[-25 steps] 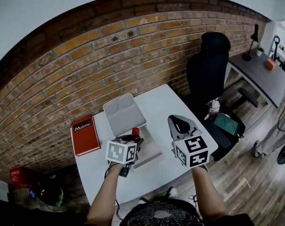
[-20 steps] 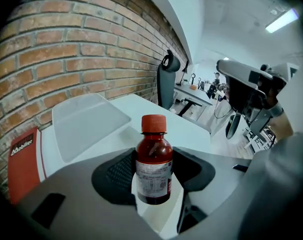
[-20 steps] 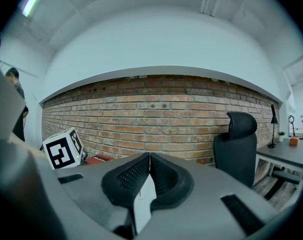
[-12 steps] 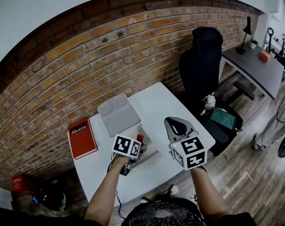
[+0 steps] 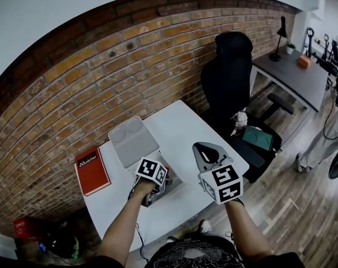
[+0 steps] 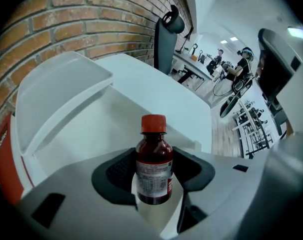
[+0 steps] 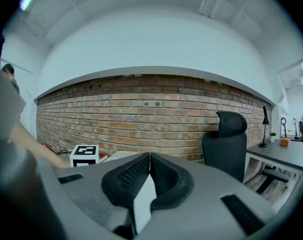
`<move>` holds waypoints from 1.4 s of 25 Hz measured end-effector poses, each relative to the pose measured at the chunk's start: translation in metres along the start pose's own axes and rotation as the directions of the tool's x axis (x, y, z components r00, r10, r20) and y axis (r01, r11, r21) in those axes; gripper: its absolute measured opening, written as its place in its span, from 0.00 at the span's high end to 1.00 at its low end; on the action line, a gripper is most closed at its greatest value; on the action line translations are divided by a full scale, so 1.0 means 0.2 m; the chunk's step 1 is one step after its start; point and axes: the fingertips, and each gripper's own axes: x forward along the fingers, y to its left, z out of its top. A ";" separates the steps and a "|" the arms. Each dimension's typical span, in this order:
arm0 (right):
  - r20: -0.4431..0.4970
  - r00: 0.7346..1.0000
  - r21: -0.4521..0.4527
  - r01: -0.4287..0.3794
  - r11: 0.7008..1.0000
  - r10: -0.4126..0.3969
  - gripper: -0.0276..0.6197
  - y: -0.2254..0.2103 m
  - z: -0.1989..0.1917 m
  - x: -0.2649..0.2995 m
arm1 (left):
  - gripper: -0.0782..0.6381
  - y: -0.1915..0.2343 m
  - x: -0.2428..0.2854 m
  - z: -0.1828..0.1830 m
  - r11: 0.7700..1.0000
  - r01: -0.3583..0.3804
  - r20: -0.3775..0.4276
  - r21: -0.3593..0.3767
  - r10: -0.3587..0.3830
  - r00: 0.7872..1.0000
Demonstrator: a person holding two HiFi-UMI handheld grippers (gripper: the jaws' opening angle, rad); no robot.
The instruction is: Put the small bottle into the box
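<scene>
Readable text: red book [image 5: 92, 170], left of the left gripper [image 5: 164, 176], has a white word on the cover that looks like "Mobilier". The small bottle [image 6: 154, 159] has a white label with fine print too small to read, a red strip down the label's edge, and an orange-red cap. Left gripper: jaws clamped on the small bottle's body, one dark pad on each side, bottle upright, cap sticking out past the jaw tips. The box [image 6: 91, 129] sits open just ahead of and below that gripper, with its raised lid [image 5: 133, 141] further ahead to the left; the bottle is held over the box's near part, and I cannot tell whether it touches the floor. Right gripper [image 7: 149, 169]: jaws pressed together, nothing between them, held to the right of the left gripper above the white table [image 5: 180, 127]. View differences: in the head view the left gripper's marker cube [image 7: 85, 155] covers nearly all of the bottle, so the grip reads only from the left gripper view. The right gripper view faces the brick wall [image 7: 156, 114] and the black office chair [image 7: 226, 144], and shows that cube but not the bottle.
</scene>
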 end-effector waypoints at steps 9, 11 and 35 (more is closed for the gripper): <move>-0.015 0.998 0.001 0.058 0.998 -0.058 0.93 -0.09 -0.03 -0.07 | 0.57 0.03 0.13 -0.05 0.999 -0.001 -0.111 -0.034 -0.003 0.994; -0.018 0.998 0.001 0.065 0.998 -0.065 0.93 -0.10 -0.04 -0.08 | 0.57 0.02 0.14 -0.05 0.999 0.004 -0.129 -0.038 -0.009 0.992; -0.034 0.997 0.003 0.075 0.997 -0.074 0.93 -0.08 -0.07 -0.11 | 0.55 0.02 0.15 -0.04 0.998 0.019 -0.139 -0.057 -0.027 0.990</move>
